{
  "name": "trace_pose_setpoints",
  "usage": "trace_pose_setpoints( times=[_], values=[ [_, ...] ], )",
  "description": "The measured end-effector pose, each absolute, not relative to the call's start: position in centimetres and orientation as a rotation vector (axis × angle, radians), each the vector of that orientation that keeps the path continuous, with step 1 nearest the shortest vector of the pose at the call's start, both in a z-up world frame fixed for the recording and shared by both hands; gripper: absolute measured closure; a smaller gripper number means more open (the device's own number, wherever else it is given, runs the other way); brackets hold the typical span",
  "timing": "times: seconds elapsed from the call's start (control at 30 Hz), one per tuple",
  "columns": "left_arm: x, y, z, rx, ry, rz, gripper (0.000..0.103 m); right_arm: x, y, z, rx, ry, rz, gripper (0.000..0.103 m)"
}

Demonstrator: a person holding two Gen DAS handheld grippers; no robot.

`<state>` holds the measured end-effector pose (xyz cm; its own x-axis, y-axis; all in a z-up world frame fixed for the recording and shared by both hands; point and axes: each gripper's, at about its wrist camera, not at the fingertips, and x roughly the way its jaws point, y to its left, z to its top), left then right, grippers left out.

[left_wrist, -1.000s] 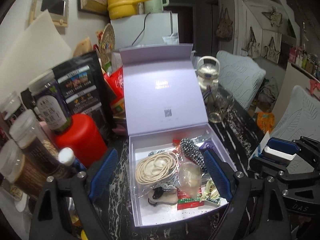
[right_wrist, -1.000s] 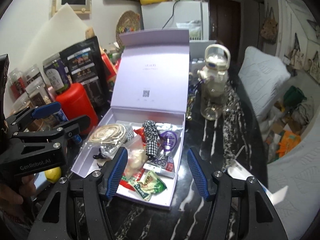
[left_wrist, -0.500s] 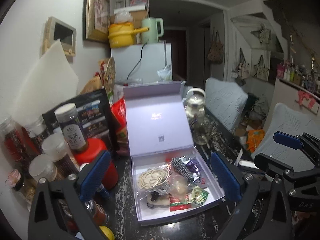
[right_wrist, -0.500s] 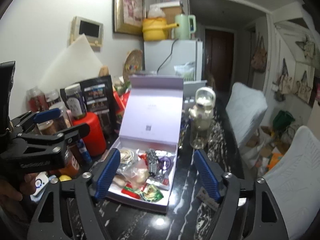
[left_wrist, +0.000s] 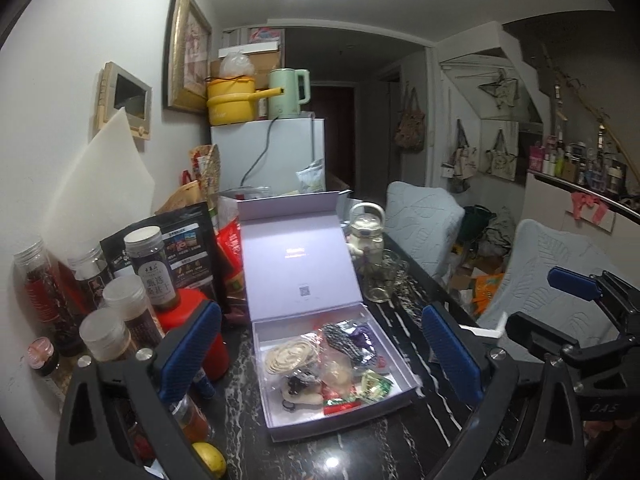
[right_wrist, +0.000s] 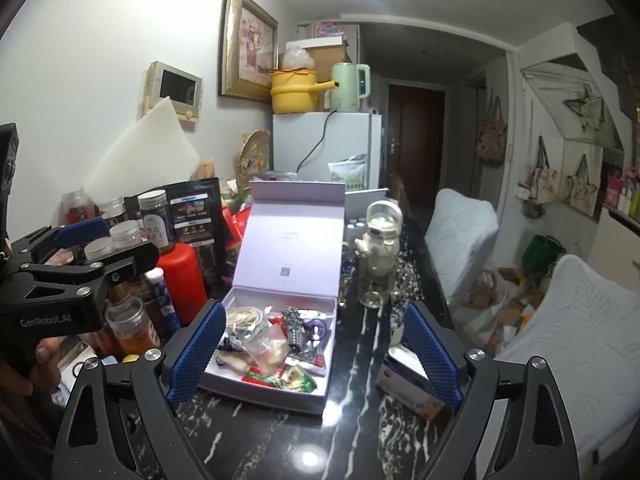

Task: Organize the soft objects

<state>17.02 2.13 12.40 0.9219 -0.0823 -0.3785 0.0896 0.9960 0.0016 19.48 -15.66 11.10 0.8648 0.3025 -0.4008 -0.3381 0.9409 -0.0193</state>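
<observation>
A lilac gift box (left_wrist: 396, 366) (right_wrist: 264, 390) stands on the dark marble table with its lid up. Inside lie several soft things: a coiled cream cord (left_wrist: 289, 355) (right_wrist: 243, 314), a black-and-white checked cloth (left_wrist: 347, 345) (right_wrist: 294, 326), a clear pouch (right_wrist: 269, 350), a purple piece (right_wrist: 317, 326) and snack packets (left_wrist: 370, 388). My left gripper (left_wrist: 320, 354) is open, well back from the box, nothing between its blue pads. My right gripper (right_wrist: 312, 354) has its jaws still opening and is empty too; it also shows at the right of the left wrist view (left_wrist: 580, 292).
Jars (left_wrist: 150, 268), a red canister (right_wrist: 182, 276) and dark pouches crowd the table's left. A bear-shaped bottle (right_wrist: 380, 248) and a glass (left_wrist: 384, 280) stand right of the box. A small carton (right_wrist: 412, 384) lies near the right edge. A lemon (left_wrist: 210, 458) sits front left. Cushioned chairs (right_wrist: 460, 232) stand to the right.
Both grippers have pulled back and up from the box, which now looks smaller and farther. Both sets of jaws have spread wider. The things stay in the box.
</observation>
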Motion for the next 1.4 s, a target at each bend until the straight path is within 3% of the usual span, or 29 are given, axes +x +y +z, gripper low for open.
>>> trace_pose_setpoints(
  times=[0.87,1.4],
  values=[
    [6.3,1.5,4.2,-0.030,0.484,-0.030,0.001,6.5,-17.0,4.6,-0.064,0.454,0.222,0.009],
    [2.6,1.4,4.0,-0.014,0.464,0.012,0.001,2.7,-16.7,4.2,-0.053,0.429,0.248,0.009]
  ],
)
